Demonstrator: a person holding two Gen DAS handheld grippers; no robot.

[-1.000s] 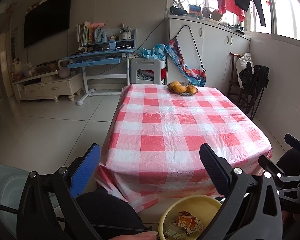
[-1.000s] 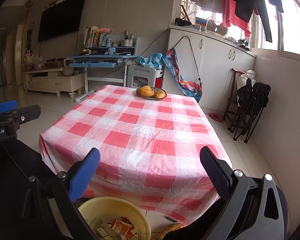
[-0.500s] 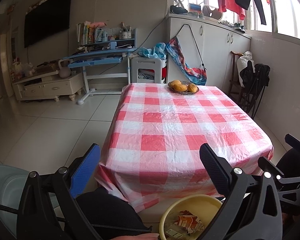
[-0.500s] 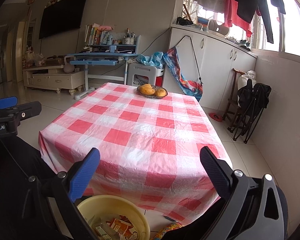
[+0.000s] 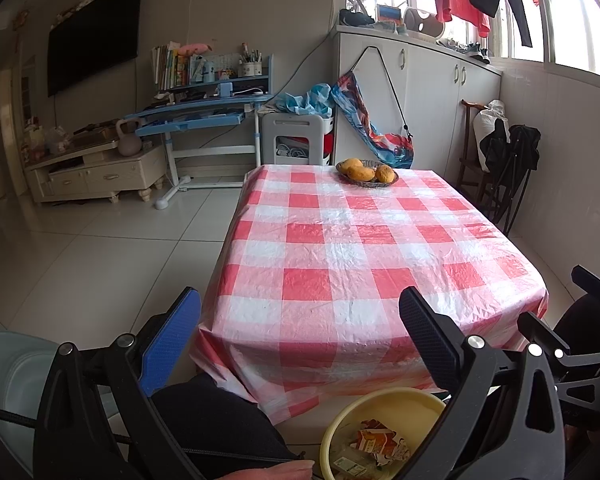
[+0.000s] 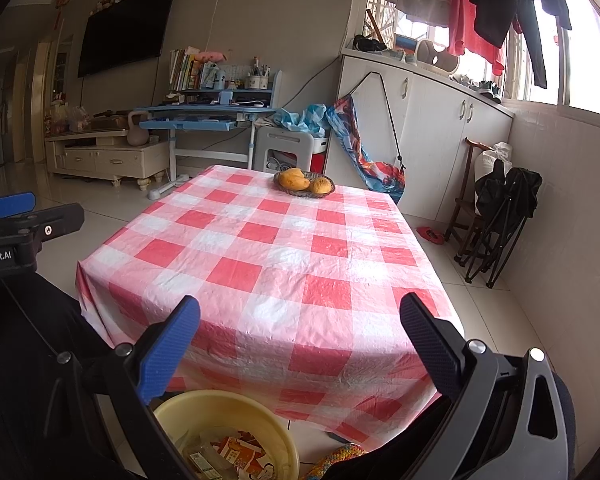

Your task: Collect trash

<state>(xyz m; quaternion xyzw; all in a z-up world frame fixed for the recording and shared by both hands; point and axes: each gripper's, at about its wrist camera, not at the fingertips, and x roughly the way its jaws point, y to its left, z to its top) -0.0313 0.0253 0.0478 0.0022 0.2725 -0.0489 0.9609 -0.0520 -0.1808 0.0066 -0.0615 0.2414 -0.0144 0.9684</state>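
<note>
Left hand-held gripper (image 5: 300, 324) and right hand-held gripper (image 6: 300, 324): fingers spread wide, nothing held.

A home living room: wall TV (image 6: 128, 28), study desk (image 6: 208, 114), checked dining table (image 6: 276, 264) (laundry (image 6: 496, 4) overhead)

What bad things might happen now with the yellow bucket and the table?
1. The yellow bucket sits low by the person's legs, just under the hanging checked tablecloth; a bump might tip its wrappers out.
2. Both the left gripper and right gripper are open and empty near the cloth edge; snagging it may drag the fruit basket along.
</note>
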